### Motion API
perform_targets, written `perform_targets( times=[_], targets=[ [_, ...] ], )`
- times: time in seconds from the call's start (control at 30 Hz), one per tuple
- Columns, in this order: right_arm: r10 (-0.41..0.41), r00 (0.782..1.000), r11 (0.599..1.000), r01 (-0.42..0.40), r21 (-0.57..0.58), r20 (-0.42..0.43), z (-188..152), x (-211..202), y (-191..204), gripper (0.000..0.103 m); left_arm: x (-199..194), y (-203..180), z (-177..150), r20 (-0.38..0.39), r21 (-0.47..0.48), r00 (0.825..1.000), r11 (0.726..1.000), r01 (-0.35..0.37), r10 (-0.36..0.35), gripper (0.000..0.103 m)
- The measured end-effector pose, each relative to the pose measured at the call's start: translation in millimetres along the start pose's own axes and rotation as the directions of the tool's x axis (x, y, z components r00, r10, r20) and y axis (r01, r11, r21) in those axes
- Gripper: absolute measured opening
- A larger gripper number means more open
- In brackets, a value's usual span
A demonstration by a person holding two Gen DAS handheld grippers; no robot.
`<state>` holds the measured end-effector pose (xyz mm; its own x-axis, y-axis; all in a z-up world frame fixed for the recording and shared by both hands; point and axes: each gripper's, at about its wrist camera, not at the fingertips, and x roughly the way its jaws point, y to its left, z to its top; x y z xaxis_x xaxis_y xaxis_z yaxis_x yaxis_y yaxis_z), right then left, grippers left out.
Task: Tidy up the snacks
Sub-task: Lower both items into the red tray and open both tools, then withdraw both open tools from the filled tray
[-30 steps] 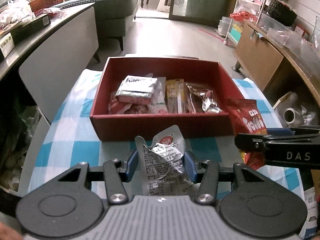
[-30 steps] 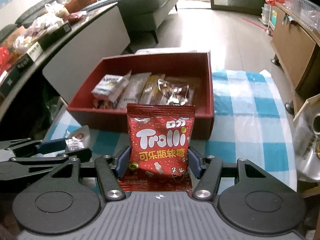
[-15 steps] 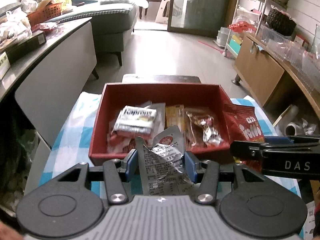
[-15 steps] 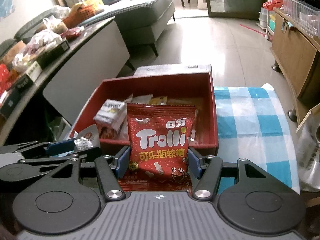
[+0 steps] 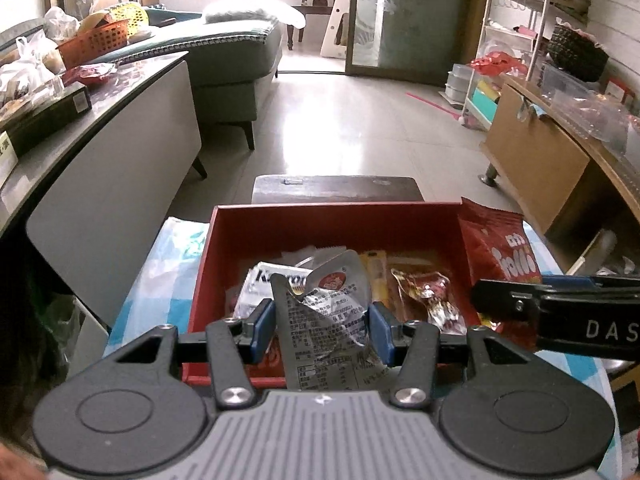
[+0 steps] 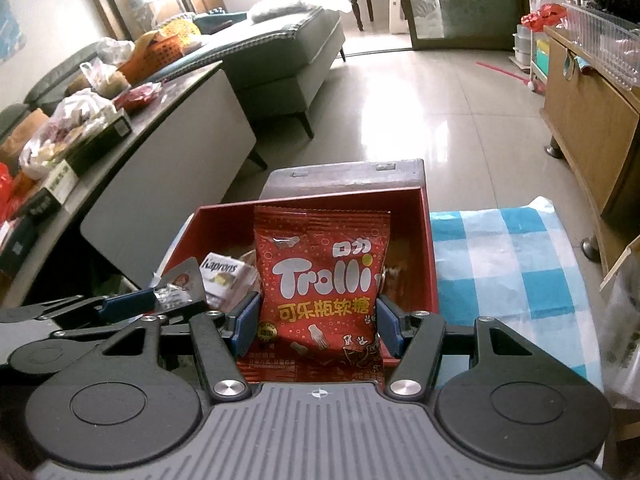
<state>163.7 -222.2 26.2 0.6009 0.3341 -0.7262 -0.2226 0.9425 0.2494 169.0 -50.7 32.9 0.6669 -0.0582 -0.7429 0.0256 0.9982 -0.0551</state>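
My left gripper (image 5: 322, 326) is shut on a silver snack packet (image 5: 328, 320) and holds it over the front wall of the red box (image 5: 332, 220). My right gripper (image 6: 318, 326) is shut on a red Trolli candy bag (image 6: 322, 280) and holds it over the box's right front part (image 6: 428, 248). The Trolli bag also shows in the left wrist view (image 5: 500, 256), and the silver packet in the right wrist view (image 6: 180, 286). Several snacks lie in the box, among them a white Kaprons pack (image 5: 280, 278) and a yellow stick pack (image 5: 378, 276).
The box stands on a blue checked tablecloth (image 6: 512, 256). A dark stool (image 5: 338, 188) stands just behind the box. A grey counter with bags and boxes (image 5: 100, 152) runs along the left. A wooden cabinet (image 5: 552, 172) stands at the right.
Both grippers have moved forward and up toward the box, each keeping its packet. The packets were above the cloth in front of the box and now stand over its front wall.
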Motion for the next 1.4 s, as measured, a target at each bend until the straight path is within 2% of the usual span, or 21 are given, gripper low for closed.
perform_targets(
  times=[0.67, 0.8, 0.87, 0.97, 1.2, 1.27, 1.4],
  targets=[
    [-0.04, 0.998, 0.999, 0.042, 0.029, -0.052, 12.4, 42.9, -17.0, 0.068, 48.8, -5.9, 16.5, -0.036, 0.033, 0.998, 0.998, -0.044, 0.046, 0.045],
    [-0.053, 0.997, 0.998, 0.054, 0.02, -0.064, 12.6, 50.1, -17.3, 0.07, 56.9, -8.7, 13.9, -0.055, 0.048, 0.997, 0.997, -0.059, 0.061, 0.046],
    [-0.055, 0.996, 0.998, 0.057, 0.02, -0.068, 12.0, 51.8, -16.8, 0.075, 58.7, -10.2, 13.7, -0.061, 0.06, 0.996, 0.996, -0.069, 0.072, 0.046],
    [-0.055, 0.996, 0.998, 0.056, 0.015, -0.075, 10.7, 51.9, -15.6, 0.077, 58.1, -10.5, 14.4, -0.064, 0.062, 0.995, 0.996, -0.071, 0.075, 0.052],
    [-0.06, 0.997, 0.998, 0.06, 0.017, -0.05, 7.7, 39.9, -11.3, 0.078, 46.0, -6.0, 12.3, -0.06, 0.05, 0.995, 0.996, -0.08, 0.083, 0.057],
    [-0.06, 0.998, 0.998, 0.061, 0.022, -0.033, 5.8, 32.8, -8.4, 0.079, 39.4, -3.9, 10.4, -0.06, 0.045, 0.995, 0.996, -0.075, 0.077, 0.063],
    [-0.048, 0.999, 0.999, 0.049, 0.023, -0.019, -3.0, 16.6, 1.8, 0.08, 21.3, 0.2, 2.8, -0.047, 0.043, 0.996, 0.997, -0.068, 0.07, 0.064]
  ],
)
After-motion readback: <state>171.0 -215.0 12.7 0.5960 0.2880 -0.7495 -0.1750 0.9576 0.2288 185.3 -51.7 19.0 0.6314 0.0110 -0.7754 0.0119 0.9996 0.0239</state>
